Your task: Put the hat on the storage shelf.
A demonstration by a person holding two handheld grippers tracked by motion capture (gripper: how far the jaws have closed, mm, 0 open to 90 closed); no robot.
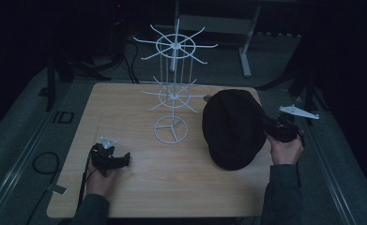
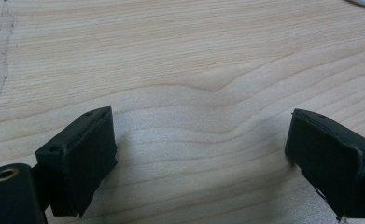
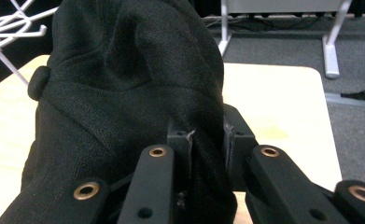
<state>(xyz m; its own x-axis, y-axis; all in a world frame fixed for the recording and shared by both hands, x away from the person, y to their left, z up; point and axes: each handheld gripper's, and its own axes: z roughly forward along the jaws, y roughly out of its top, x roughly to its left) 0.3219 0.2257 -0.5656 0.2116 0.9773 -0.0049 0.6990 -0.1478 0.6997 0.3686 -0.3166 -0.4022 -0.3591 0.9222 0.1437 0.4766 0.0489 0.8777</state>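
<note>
A black cap hangs over the right half of the wooden table, with my right gripper shut on its edge. In the right gripper view the jaws pinch a fold of the cap and the cap's top button shows at the left. A white wire display rack with two tiers of hooks stands at the table's middle, just left of the cap. My left gripper rests low at the front left, open, with bare wood between its pads.
A metal frame with white legs stands on the floor beyond the table. Cables lie on the floor at the left. The surroundings are dark.
</note>
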